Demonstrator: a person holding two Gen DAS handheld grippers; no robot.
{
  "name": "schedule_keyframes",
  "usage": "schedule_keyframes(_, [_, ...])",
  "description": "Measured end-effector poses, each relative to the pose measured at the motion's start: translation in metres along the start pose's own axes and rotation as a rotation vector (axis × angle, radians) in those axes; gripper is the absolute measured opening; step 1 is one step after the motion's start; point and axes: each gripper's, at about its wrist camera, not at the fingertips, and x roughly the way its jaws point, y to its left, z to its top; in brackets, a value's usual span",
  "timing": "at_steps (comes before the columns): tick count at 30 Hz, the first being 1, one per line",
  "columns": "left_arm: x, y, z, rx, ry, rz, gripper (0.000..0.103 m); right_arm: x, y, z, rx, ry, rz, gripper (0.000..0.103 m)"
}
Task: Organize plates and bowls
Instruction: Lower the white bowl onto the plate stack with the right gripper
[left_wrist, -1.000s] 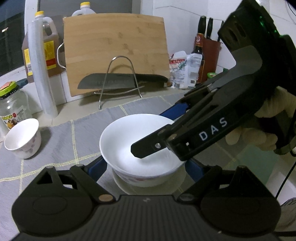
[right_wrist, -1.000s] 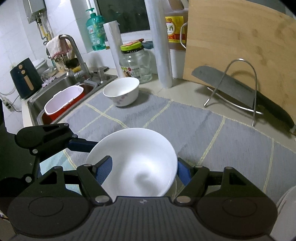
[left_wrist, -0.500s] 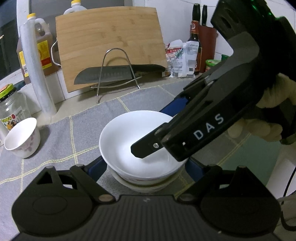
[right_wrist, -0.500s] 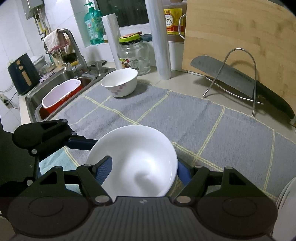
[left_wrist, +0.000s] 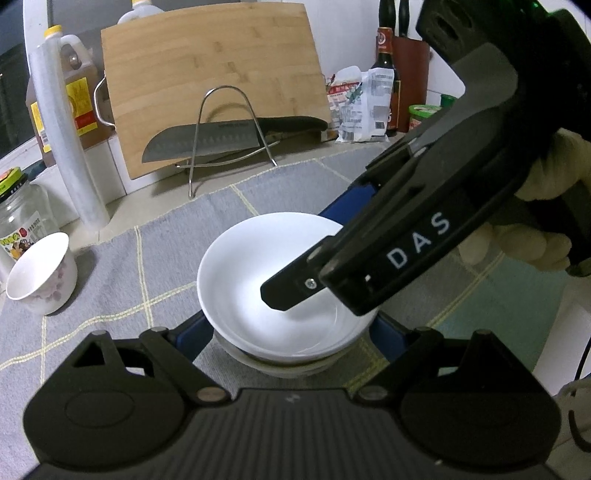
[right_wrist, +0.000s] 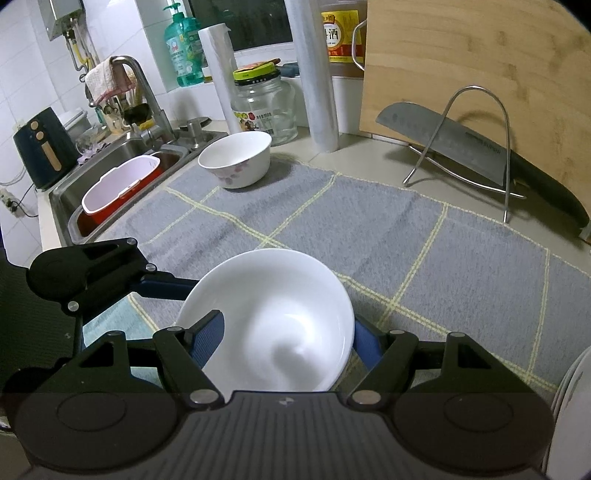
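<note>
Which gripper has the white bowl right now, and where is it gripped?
Both. The left gripper flanks the white bowl at its opposite outer sides; the right gripper pinches its rim, one finger inside, the other outside.

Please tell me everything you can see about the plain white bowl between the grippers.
The plain white bowl looks like glossy ceramic, undecorated and empty. It sits upright, stacked in another white dish whose rim shows beneath it, over the grey checked cloth. Blue pads of the left gripper flank its sides; the right gripper has one finger inside, one outside the rim.
</note>
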Motion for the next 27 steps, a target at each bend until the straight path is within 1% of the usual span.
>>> schedule_keyframes(7, [0.002,0.000,0.000,-0.001,0.002,0.001,0.092,0.000,-0.002,-0.001,0.005,-0.001,0.007,0.080])
schedule_keyframes(9, [0.003,0.000,0.000,0.000,0.000,0.004,0.093,0.000,-0.001,-0.001,0.002,0.001,0.012,0.082])
schedule_keyframes(11, [0.003,-0.002,-0.001,0.019,-0.004,0.023,0.098,-0.001,0.000,-0.001,-0.003,-0.004,0.019,0.094])
schedule_keyframes(13, [0.002,-0.002,0.000,0.030,-0.002,0.032,0.098,-0.003,0.003,-0.001,-0.019,-0.013,0.010,0.101])
schedule_keyframes(17, [-0.004,-0.002,-0.001,0.039,-0.017,0.037,0.098,-0.005,0.005,0.000,-0.032,-0.023,-0.009,0.101])
schedule_keyframes(22, [-0.007,-0.003,0.000,0.058,-0.033,0.046,0.098,-0.008,0.000,0.001,-0.017,-0.040,-0.008,0.101])
schedule_keyframes(27, [-0.008,-0.001,0.000,0.038,-0.039,0.028,0.098,-0.005,-0.003,0.005,-0.015,-0.054,-0.047,0.101])
